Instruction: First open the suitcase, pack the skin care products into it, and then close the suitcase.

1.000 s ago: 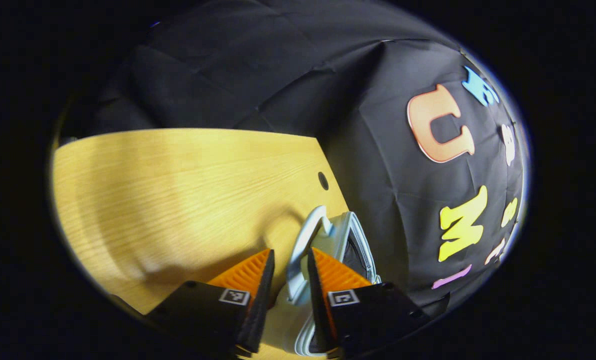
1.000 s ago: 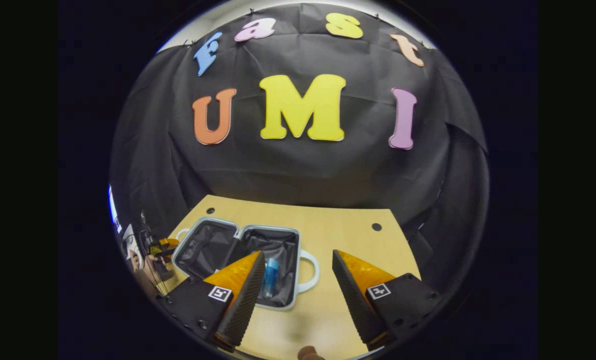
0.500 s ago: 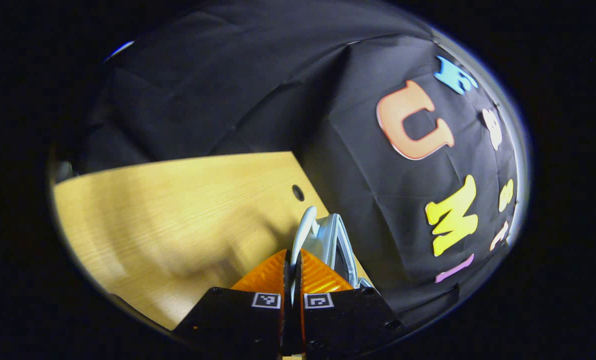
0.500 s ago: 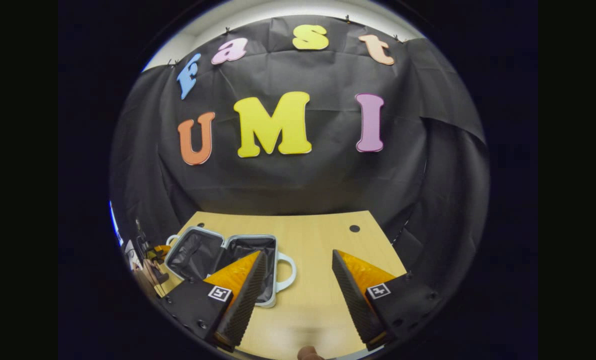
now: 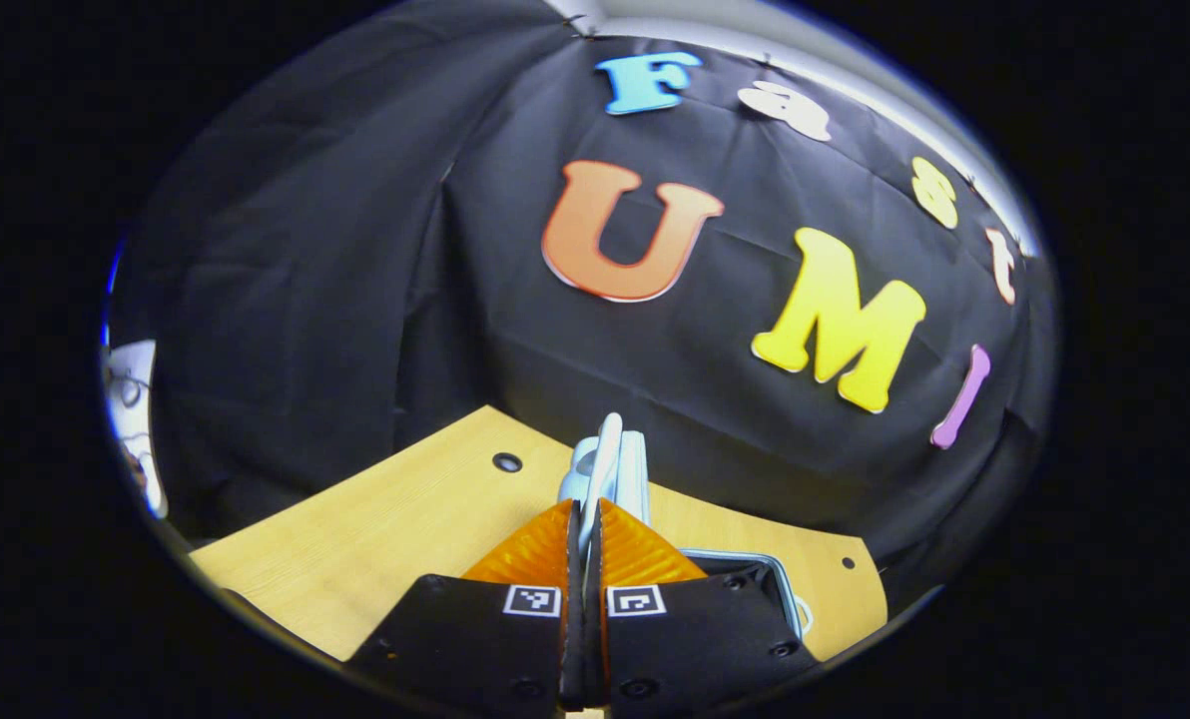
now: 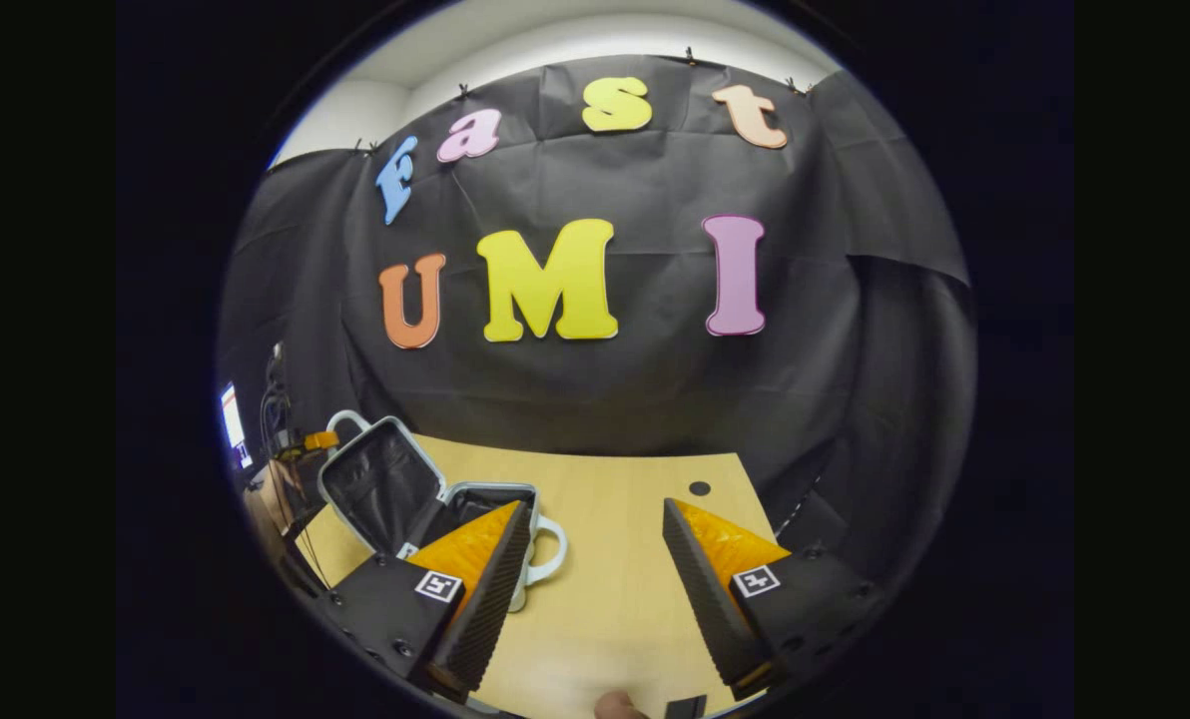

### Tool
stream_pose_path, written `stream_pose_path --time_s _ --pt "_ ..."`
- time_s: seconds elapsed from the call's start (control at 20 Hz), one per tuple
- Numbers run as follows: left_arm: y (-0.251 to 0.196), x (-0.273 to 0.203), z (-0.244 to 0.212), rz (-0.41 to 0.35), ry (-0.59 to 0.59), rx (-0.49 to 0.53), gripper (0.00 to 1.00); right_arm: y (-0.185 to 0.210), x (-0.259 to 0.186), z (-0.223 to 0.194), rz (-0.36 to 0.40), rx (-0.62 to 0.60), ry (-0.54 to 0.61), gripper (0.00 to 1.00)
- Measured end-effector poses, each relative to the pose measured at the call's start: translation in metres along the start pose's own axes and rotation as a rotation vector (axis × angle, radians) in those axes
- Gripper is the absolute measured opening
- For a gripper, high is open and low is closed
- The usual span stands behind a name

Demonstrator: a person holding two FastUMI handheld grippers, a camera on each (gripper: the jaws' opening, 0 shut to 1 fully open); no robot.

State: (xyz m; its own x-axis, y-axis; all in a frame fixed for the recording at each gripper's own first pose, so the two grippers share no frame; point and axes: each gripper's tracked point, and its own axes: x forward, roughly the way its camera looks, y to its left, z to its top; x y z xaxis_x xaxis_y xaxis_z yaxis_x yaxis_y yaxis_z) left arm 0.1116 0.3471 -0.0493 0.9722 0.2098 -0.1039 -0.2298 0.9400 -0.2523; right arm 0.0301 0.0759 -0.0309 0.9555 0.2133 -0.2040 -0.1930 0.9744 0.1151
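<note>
Left tool (image 5: 586,519) has its 2 fingers pinched tight on the pale handle (image 5: 605,464) of the small pale-blue hard suitcase (image 6: 425,499). In the right gripper view, the suitcase sits on the left part of the light wooden bench (image 6: 615,539). Its lid (image 6: 375,484) is lifted and tilted up, with a black cloth lining inside. The other half lies flat on the bench, with a second looped handle (image 6: 550,549) sticking out to the side. Right tool (image 6: 595,574) hangs over the bare bench beside the suitcase, fingers spread wide, holding nothing.
</note>
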Motion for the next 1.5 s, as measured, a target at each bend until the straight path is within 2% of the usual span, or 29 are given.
stream_pose_path --time_s 0.05,0.1,0.3,0.45,0.55,0.65,0.75,0.95,1.2,1.35,1.5 --pt "-0.020 -0.004 0.003 0.010 -0.011 0.035 0.00 -0.012 -0.004 -0.003 0.007 0.000 -0.001 0.80" --pt "-0.039 -0.007 0.003 0.023 -0.025 0.068 0.03 -0.024 -0.006 -0.004 0.013 -0.002 -0.002 0.80" --pt "-0.116 -0.017 -0.014 0.061 -0.067 0.194 0.03 -0.068 -0.010 -0.017 0.017 -0.028 -0.019 0.81" --pt "-0.171 -0.017 -0.045 0.057 -0.066 0.286 0.03 -0.092 -0.012 -0.027 0.007 -0.038 -0.028 0.80" --pt "-0.202 -0.012 -0.070 0.057 -0.064 0.392 0.04 -0.101 -0.017 -0.032 -0.001 -0.055 -0.035 0.80" --pt "-0.229 -0.012 -0.105 0.049 -0.052 0.506 0.04 -0.109 -0.022 -0.041 0.002 -0.075 -0.028 0.80" --pt "-0.252 -0.005 -0.143 0.022 -0.004 0.554 0.04 -0.119 -0.027 -0.048 -0.001 -0.078 -0.015 0.80" --pt "-0.273 0.015 -0.219 0.010 0.107 0.595 0.05 -0.136 -0.032 -0.063 -0.031 -0.083 0.010 0.80" --pt "-0.274 0.029 -0.265 0.015 0.177 0.668 0.06 -0.152 -0.037 -0.078 -0.073 -0.129 0.007 0.80" --pt "-0.278 0.036 -0.270 0.001 0.214 0.689 0.12 -0.154 -0.041 -0.073 -0.073 -0.113 -0.006 0.80" --pt "-0.286 0.022 -0.277 -0.043 0.271 0.608 0.38 -0.152 -0.040 -0.062 -0.075 -0.098 -0.026 0.80"
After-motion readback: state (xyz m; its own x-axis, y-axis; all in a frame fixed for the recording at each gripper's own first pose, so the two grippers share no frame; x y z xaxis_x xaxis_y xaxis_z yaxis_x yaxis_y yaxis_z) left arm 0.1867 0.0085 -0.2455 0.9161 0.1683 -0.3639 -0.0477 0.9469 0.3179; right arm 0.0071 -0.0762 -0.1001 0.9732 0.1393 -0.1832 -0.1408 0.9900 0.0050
